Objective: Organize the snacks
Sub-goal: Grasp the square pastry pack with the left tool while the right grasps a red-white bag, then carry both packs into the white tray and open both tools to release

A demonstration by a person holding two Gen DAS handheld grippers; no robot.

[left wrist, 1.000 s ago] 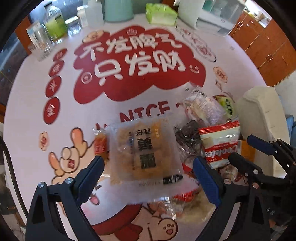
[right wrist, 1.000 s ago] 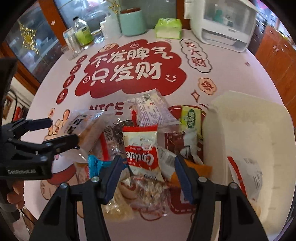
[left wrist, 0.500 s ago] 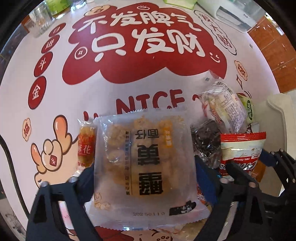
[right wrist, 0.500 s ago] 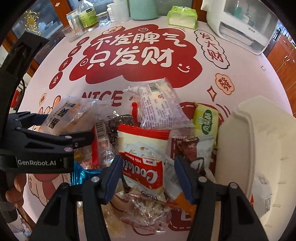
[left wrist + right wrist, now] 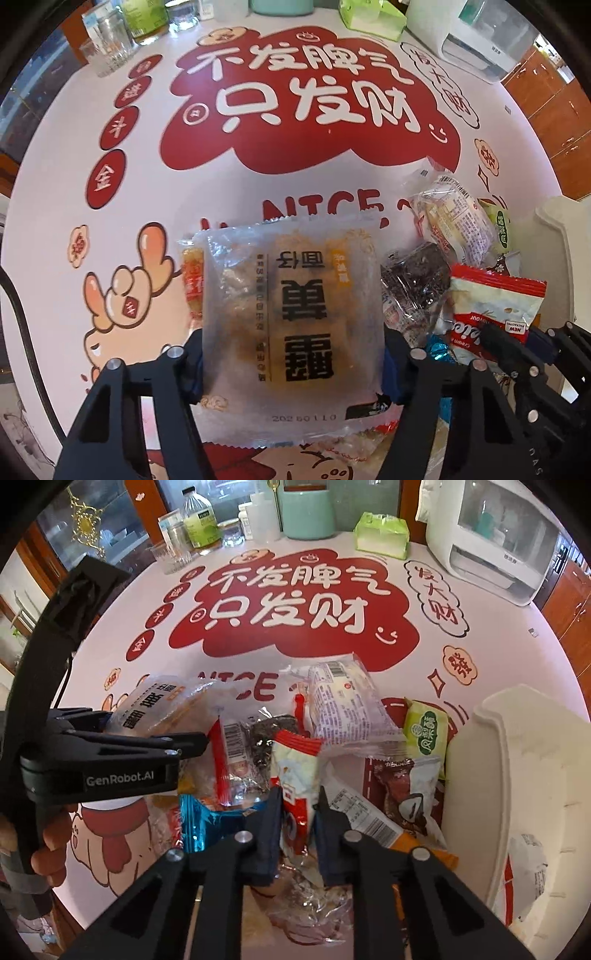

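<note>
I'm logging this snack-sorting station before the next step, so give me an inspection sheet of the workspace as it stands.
Surface: round table under a white cloth with red printed lettering.
Job's things: snack pile; white bin on its right, one packet inside.
Clutter: glasses, bottle, mint canister, tissue pack, white appliance along the far edge.
Grippers: left tongs have just been closing, now on the clear pastry packet; right tongs have just closed, pinching the red-and-white cookie packet.
Cables: dark cable at the left edge.
Surroundings: wooden cabinets, glass-fronted cupboard.
</note>
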